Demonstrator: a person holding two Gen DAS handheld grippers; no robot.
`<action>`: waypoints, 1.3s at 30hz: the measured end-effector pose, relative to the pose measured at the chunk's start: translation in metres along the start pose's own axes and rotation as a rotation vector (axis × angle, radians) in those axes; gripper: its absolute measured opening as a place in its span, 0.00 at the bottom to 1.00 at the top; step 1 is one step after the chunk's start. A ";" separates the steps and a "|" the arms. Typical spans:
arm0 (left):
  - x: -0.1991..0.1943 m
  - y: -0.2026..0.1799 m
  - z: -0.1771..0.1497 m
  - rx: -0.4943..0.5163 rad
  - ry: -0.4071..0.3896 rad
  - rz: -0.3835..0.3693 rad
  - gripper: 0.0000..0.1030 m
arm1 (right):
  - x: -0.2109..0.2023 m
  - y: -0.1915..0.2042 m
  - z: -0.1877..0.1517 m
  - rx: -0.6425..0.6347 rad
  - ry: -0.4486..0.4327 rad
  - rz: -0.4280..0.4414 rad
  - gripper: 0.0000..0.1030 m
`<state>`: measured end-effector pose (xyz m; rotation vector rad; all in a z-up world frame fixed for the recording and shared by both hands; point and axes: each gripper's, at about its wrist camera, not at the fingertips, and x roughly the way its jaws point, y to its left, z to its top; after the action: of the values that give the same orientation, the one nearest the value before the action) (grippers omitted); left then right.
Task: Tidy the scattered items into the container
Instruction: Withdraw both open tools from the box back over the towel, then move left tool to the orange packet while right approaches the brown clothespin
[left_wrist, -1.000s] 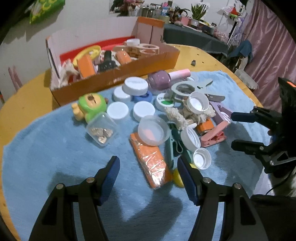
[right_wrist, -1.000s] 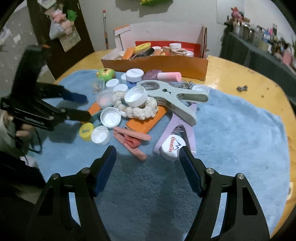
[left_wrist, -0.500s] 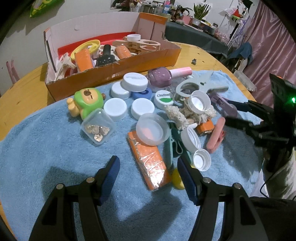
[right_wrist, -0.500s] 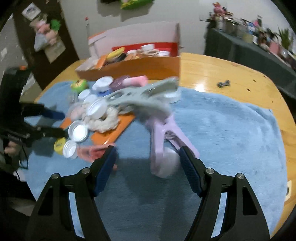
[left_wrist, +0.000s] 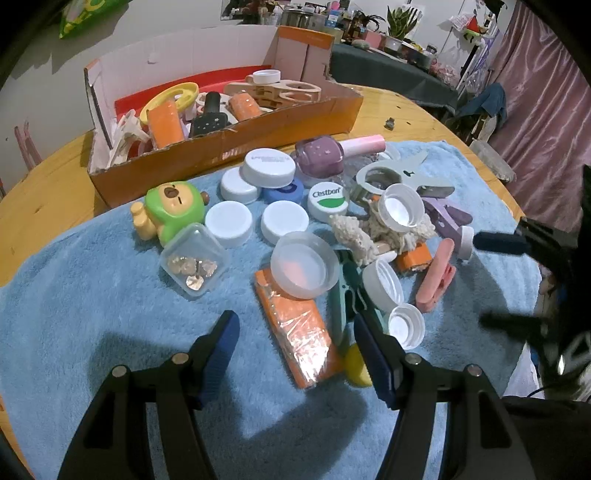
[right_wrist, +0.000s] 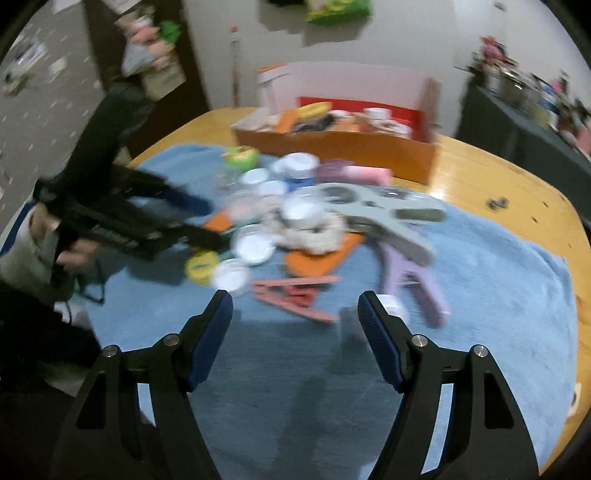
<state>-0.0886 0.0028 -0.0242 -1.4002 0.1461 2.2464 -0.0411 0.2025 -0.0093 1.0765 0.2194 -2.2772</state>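
An orange cardboard box holding several items stands at the far side of a blue towel; it also shows in the right wrist view. Scattered on the towel lie white caps, a green bear toy, a purple nail-polish bottle, a wrapped orange block, a pink clip and a grey clamp. My left gripper is open, astride the near end of the orange block. My right gripper is open and empty, just short of the pink clip.
The towel lies on a round wooden table. A small clear box of trinkets lies left of the pile. A yellow cap lies by my left gripper's right finger. A small dark object sits on bare wood beyond the box. The right wrist view is motion-blurred.
My right gripper has swung to the side and back, so the pink clip and purple clamp sit ahead of it now. The pink clip has turned on the towel. My left gripper has edged forward.
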 end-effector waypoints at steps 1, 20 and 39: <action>0.000 0.000 0.000 0.001 0.001 0.000 0.65 | 0.002 0.008 0.001 -0.032 0.002 -0.003 0.67; 0.001 -0.002 0.001 -0.051 0.011 0.019 0.64 | 0.037 0.021 0.017 -0.714 0.242 0.068 0.64; 0.003 -0.021 -0.008 -0.132 -0.031 0.156 0.48 | 0.035 0.004 0.007 -0.922 0.268 0.182 0.34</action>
<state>-0.0739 0.0197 -0.0269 -1.4667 0.1005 2.4431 -0.0606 0.1810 -0.0298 0.8241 1.0997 -1.5477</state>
